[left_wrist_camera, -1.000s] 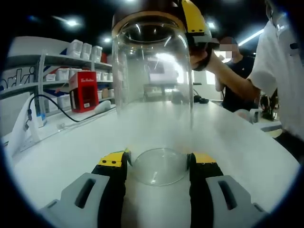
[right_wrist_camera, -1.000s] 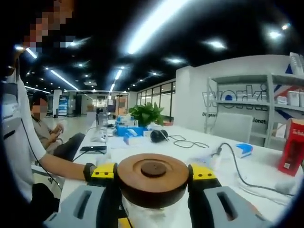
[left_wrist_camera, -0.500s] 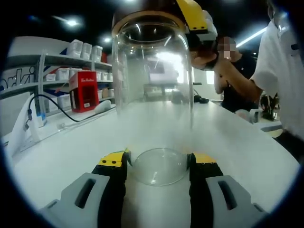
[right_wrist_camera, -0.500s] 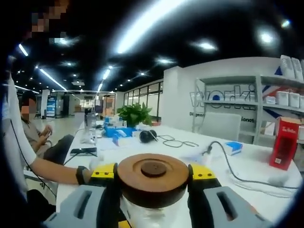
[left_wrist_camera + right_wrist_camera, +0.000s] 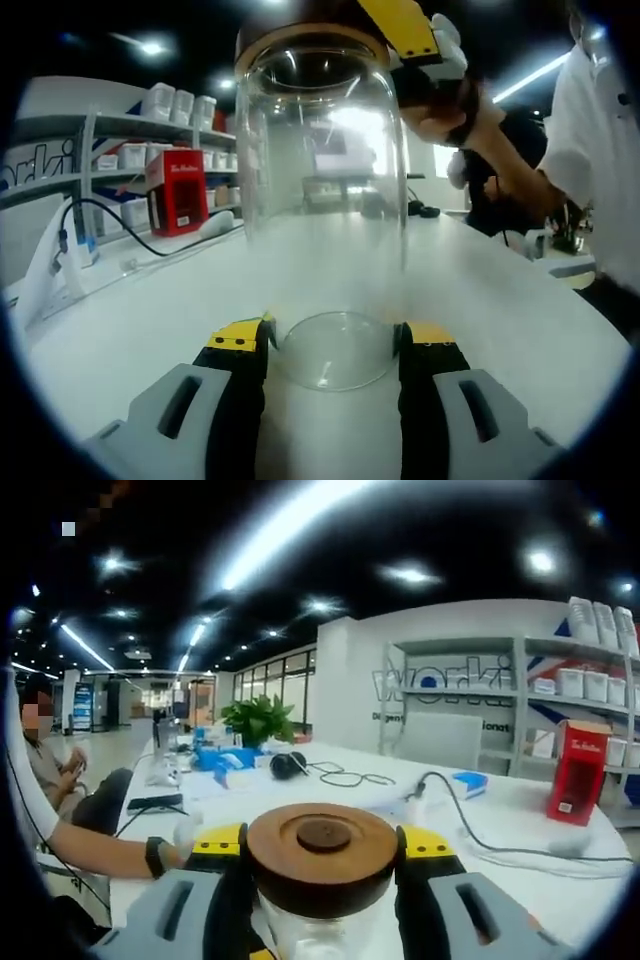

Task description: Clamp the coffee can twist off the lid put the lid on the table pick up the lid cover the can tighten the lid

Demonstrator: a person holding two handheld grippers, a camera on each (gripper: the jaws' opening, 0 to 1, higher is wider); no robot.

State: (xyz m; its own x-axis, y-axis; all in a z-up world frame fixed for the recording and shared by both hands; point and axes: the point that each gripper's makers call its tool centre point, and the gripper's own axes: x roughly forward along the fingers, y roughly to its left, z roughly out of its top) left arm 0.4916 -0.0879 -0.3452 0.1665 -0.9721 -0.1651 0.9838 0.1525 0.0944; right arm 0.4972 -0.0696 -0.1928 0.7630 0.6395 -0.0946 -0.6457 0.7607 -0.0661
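A clear glass coffee can stands upright on the white table. My left gripper is shut on its base, one yellow-tipped jaw on each side. In the right gripper view, a round brown wooden lid sits on top of the can's glass neck, and my right gripper is shut on the lid. In the left gripper view, the right gripper's yellow finger and a gloved hand show at the can's top.
A red box and a black cable lie near the shelves at the left. A seated person, headphones, a plant and blue items sit along the table. A person in white stands at right.
The right gripper has turned with the lid: its background has swung, and in the left gripper view its finger and hand have rotated around the can's top. The can and left gripper stay still.
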